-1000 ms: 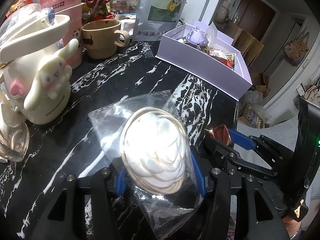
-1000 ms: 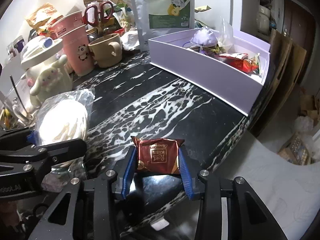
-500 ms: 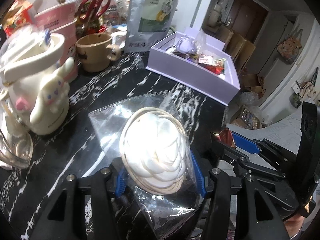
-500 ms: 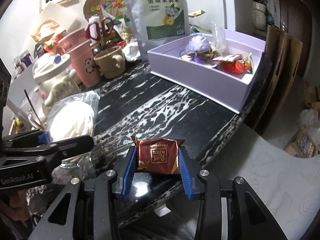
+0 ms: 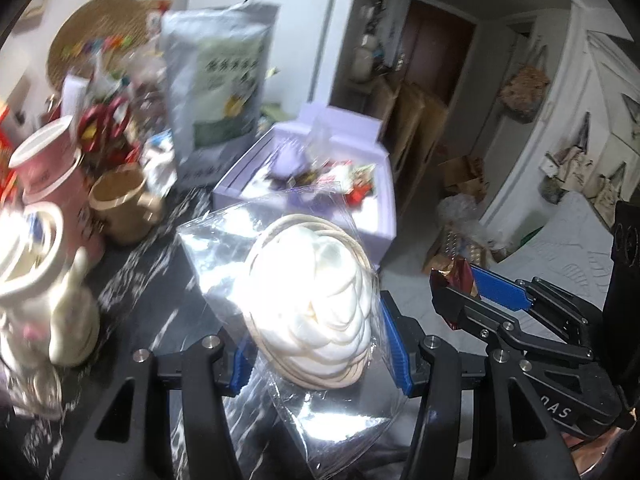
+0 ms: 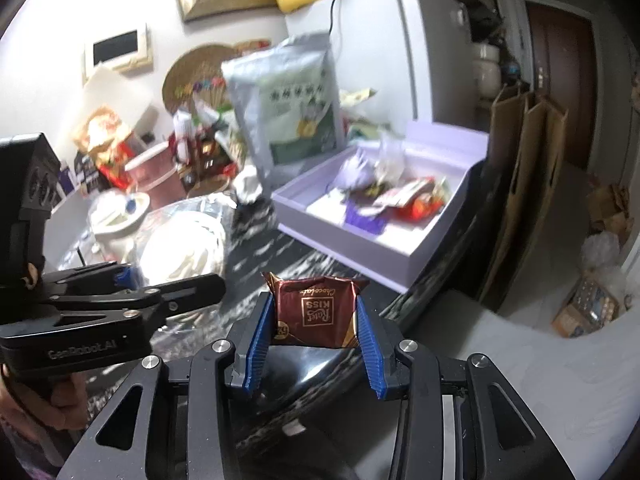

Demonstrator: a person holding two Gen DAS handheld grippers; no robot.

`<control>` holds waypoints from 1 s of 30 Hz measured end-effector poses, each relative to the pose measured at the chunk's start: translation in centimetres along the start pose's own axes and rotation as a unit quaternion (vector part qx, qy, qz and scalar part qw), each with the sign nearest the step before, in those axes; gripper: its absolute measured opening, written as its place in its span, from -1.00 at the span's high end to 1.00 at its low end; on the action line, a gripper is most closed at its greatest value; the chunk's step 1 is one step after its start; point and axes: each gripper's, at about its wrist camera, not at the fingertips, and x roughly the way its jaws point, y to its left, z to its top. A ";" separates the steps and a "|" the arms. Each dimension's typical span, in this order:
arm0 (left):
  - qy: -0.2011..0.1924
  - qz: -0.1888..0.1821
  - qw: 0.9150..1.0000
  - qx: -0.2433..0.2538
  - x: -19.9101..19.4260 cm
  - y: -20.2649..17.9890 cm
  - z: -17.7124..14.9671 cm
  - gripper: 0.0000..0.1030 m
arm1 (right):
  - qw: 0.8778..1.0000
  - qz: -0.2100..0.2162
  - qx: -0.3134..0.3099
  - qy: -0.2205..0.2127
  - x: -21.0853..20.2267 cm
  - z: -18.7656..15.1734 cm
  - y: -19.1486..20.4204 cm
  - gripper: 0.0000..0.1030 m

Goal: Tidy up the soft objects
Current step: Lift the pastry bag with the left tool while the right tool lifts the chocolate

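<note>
My left gripper (image 5: 316, 344) is shut on a clear plastic bag of white cotton pads (image 5: 316, 300) and holds it above the black marble table (image 5: 152, 280). My right gripper (image 6: 312, 332) is shut on a brown chocolate snack packet (image 6: 316, 312), held in the air near the table's right edge. The right gripper also shows in the left wrist view (image 5: 476, 292), to the right of the bag. The lavender box (image 6: 360, 240) with several snacks and a purple pouch inside stands ahead of both grippers; it also shows in the left wrist view (image 5: 380, 208).
A silver-green standing pouch (image 5: 220, 84), a tan mug (image 5: 120, 208), a pink cup (image 5: 44, 160) and a white Cinnamoroll figure (image 5: 52, 308) crowd the left and back of the table. Cardboard boxes (image 6: 524, 168) and the floor lie off the right edge.
Both grippers have risen with their loads and moved toward the lavender box, which now sits lower and closer in both views. Neither grip has changed.
</note>
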 end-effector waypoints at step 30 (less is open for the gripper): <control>-0.139 -0.022 0.984 0.106 1.8 -4.9 16.6 -0.04 | 0.988 -0.043 -0.033 -0.145 -3.0 14.0 -6.7 0.21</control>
